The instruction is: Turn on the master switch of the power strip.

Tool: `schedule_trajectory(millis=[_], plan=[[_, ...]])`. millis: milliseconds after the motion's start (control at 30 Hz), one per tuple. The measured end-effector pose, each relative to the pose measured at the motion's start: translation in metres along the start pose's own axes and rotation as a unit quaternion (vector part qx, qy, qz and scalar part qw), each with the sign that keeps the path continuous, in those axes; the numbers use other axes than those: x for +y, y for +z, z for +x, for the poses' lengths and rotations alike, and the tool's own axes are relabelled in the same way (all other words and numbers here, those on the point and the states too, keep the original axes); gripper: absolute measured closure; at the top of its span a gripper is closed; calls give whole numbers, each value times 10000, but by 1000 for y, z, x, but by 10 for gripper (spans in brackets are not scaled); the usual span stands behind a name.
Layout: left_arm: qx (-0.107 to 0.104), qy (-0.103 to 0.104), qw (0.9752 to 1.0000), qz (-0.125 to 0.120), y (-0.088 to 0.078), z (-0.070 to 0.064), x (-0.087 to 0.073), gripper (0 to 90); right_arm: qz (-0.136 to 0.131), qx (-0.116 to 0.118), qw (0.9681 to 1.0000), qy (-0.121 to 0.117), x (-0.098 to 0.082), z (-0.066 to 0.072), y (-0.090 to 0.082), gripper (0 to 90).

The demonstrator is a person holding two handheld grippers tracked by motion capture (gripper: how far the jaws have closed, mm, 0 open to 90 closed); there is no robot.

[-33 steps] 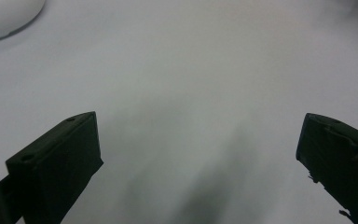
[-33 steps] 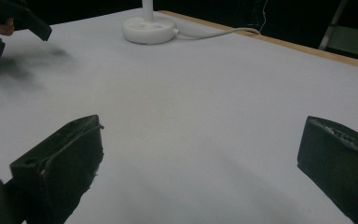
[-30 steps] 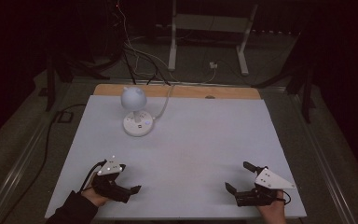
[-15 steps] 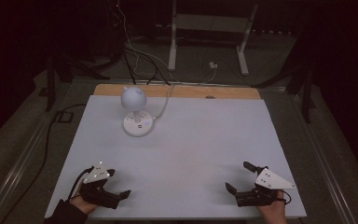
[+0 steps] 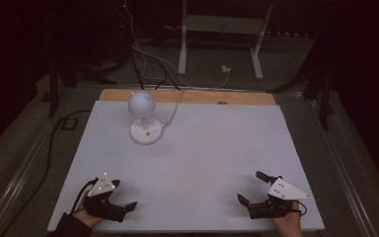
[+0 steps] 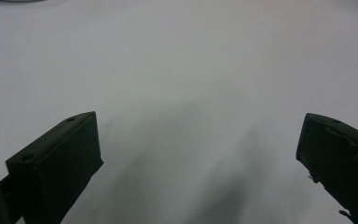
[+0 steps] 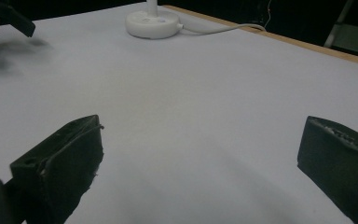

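Observation:
A white desk lamp [image 5: 142, 105] with a round head stands on its round base [image 5: 146, 131] at the table's far left; the base [image 7: 151, 21] also appears in the right gripper view, its cord trailing off to the back. My left gripper [image 5: 124, 194] rests near the front left corner, open, with bare tabletop between its fingers [image 6: 56, 163]. My right gripper [image 5: 251, 187] sits near the front right, also open and holding nothing, its fingers [image 7: 60, 158] wide apart. The left gripper [image 7: 9, 18] appears far off in the right gripper view.
The white table [image 5: 217, 148] has a wooden strip [image 5: 197, 97] along its far edge. Beyond it on the dark floor are cables [image 5: 148, 59] and a white stand's legs [image 5: 182, 44]. A rail [image 5: 24, 168] runs along the table's left side.
My left gripper has slid a little to the left and toward the front edge, staying open. The right gripper and the lamp have not moved.

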State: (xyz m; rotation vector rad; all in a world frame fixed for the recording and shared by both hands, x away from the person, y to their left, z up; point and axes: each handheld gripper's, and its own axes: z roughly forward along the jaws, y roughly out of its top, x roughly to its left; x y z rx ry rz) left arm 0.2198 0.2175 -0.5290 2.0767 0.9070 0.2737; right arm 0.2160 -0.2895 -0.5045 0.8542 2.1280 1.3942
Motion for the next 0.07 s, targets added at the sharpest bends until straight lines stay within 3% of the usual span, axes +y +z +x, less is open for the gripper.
schedule_trajectory(millis=[67], plan=[[-6,-37,10000,-16,0,0,0,3,5,0,10000,-2,0,0,0,0]])
